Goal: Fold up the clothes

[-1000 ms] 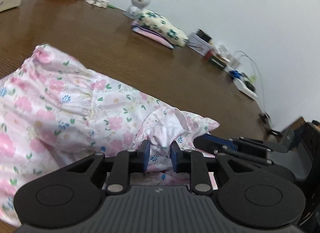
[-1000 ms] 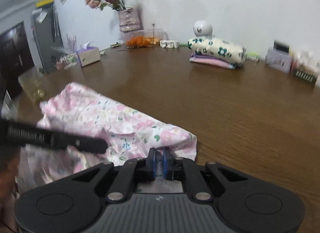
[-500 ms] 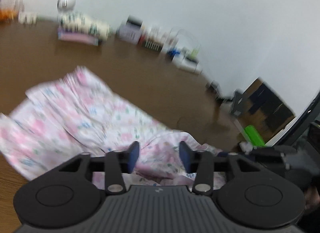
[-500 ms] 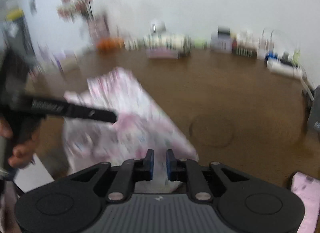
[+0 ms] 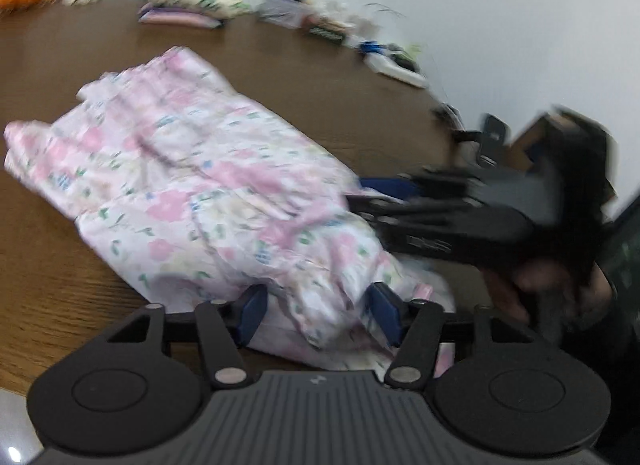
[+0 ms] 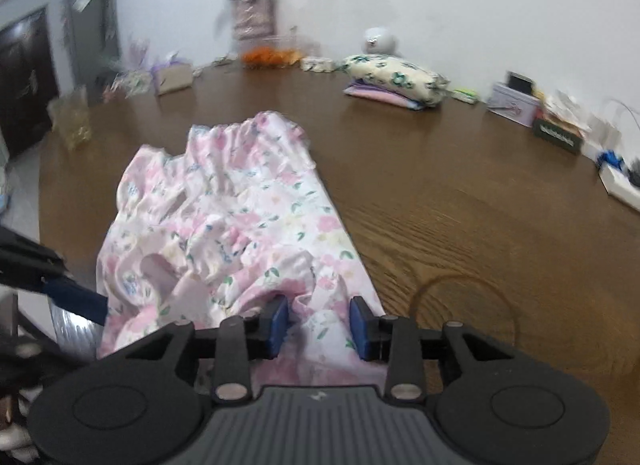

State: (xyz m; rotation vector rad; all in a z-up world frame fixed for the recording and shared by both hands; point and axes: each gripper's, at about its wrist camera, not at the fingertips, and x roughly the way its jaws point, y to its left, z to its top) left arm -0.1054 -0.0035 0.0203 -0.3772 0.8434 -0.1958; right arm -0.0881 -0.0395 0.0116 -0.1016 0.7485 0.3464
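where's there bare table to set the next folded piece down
Widest bare patch: brown table right of the floral garment, up to the folded stack. Another strip lies between garment and far wall. Crowded: the wall edge with boxes, oranges and vase, plus the near edge where both grippers work.

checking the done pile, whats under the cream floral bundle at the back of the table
The cream floral bundle lies on a flat folded pink piece. Whether more is stacked beneath it cannot be seen.
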